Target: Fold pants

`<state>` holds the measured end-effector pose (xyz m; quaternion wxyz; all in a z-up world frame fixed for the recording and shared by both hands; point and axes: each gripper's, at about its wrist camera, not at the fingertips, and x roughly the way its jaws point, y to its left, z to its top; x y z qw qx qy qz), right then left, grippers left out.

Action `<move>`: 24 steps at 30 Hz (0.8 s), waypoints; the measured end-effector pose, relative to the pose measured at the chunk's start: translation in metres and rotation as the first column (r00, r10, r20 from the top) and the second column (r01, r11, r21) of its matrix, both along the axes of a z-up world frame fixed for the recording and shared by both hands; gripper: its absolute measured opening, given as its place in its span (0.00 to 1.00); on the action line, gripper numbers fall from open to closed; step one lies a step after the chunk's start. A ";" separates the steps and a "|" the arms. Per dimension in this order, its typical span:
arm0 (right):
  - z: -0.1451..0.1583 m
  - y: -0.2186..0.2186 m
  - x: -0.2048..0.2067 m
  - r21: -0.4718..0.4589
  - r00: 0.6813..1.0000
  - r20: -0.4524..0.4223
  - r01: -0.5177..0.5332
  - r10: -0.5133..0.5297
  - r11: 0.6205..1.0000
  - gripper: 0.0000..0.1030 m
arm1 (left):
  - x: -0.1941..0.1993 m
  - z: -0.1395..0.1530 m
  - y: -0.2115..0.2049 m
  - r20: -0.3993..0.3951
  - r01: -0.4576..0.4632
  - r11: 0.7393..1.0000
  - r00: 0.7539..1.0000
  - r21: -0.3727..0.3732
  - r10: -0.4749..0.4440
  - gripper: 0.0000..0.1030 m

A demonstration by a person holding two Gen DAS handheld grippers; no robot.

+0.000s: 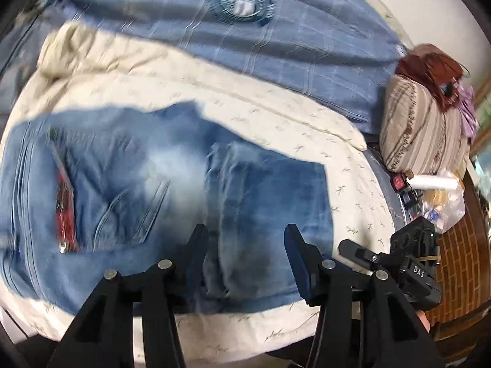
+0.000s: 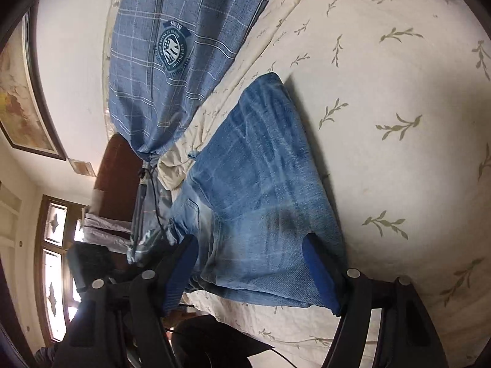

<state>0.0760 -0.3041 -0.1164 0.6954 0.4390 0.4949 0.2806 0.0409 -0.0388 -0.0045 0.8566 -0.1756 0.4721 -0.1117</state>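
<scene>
Folded blue jeans (image 1: 147, 184) lie on a cream leaf-print quilt (image 1: 276, 116) near the bed's front edge, with one layer doubled over the other. The left gripper (image 1: 245, 239) hovers above the denim, jaws apart, with nothing between the pads. The right gripper (image 2: 248, 248) is tilted on its side above the jeans' near end, jaws wide apart, clamped on nothing. Farther back, a blue plaid cover (image 2: 172, 46) bearing a round crest overlaps the quilt. A striped pillow (image 1: 420, 128) sits at the bed's right edge.
</scene>
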 end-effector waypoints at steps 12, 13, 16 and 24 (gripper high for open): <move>0.019 -0.011 -0.009 0.091 0.997 0.082 -0.016 0.008 0.996 0.72 | 0.009 -0.050 -0.036 -0.101 0.082 0.958 0.993 0.275 -0.056 0.51; 0.023 -0.009 -0.011 0.086 0.995 0.099 -0.027 0.018 0.996 0.72 | 0.011 -0.044 -0.032 -0.096 0.074 0.966 0.994 0.248 -0.052 0.51; 0.000 0.002 -0.009 0.025 0.997 0.022 -0.079 0.078 0.997 0.72 | 0.018 -0.012 -0.026 -0.005 0.044 0.980 0.999 0.195 -0.044 0.51; -0.002 -0.004 -0.010 0.031 0.998 0.028 -0.055 0.054 0.998 0.70 | 0.098 -0.025 -0.038 -0.012 0.060 0.962 0.998 0.265 -0.059 0.52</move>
